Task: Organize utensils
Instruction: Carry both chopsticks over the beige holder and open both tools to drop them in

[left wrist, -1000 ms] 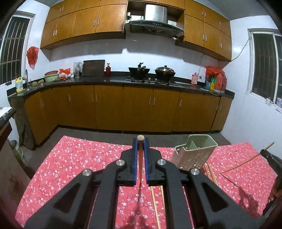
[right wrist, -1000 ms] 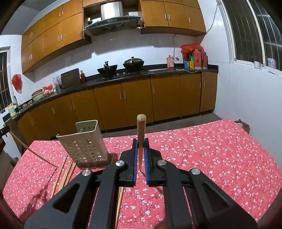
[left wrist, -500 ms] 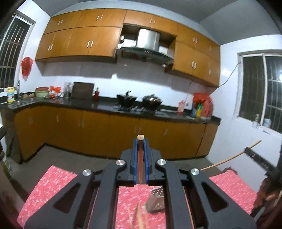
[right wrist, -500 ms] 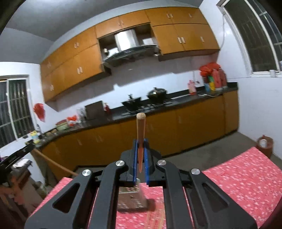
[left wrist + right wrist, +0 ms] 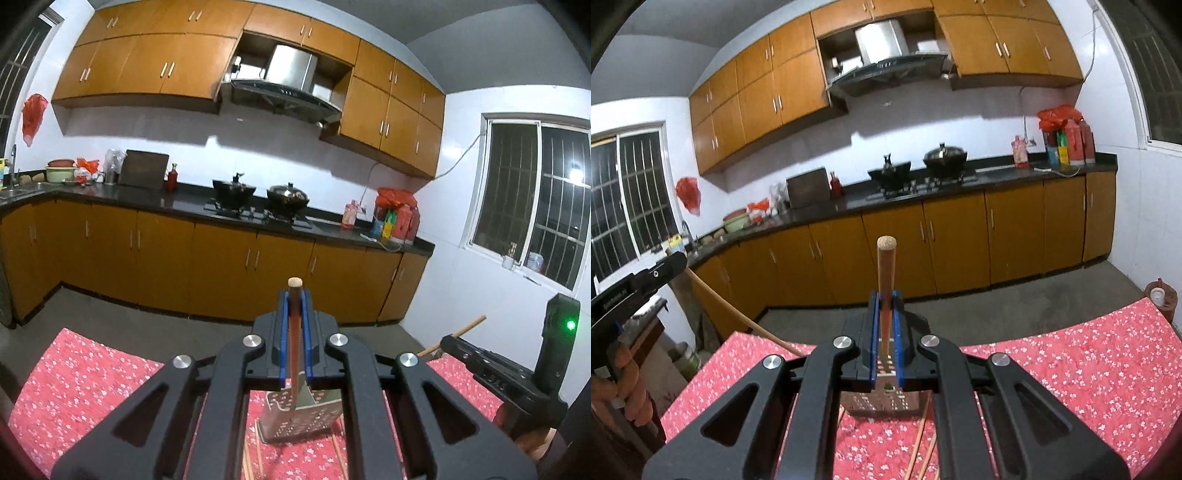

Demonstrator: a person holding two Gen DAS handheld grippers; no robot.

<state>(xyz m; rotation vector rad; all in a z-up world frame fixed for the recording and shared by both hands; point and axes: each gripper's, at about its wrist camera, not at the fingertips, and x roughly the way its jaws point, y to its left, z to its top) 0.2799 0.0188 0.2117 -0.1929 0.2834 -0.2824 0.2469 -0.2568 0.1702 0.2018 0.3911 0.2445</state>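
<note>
Carrying one chopstick each: the left hand-held gripper [image 5: 294,325] clamps a chopstick [image 5: 295,295], the right hand-held gripper [image 5: 885,325] clamps another chopstick [image 5: 886,266]. Both are raised, tilted slightly down, above the perforated holder [image 5: 299,417] on the red worktop [image 5: 85,373]. Best to lower each stick tip-first into a compartment before releasing.

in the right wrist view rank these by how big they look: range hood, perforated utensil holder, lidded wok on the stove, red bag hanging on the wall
1. range hood
2. perforated utensil holder, though it is partly hidden behind the gripper and far nearer the camera, so this place is unsure
3. lidded wok
4. red bag
</note>
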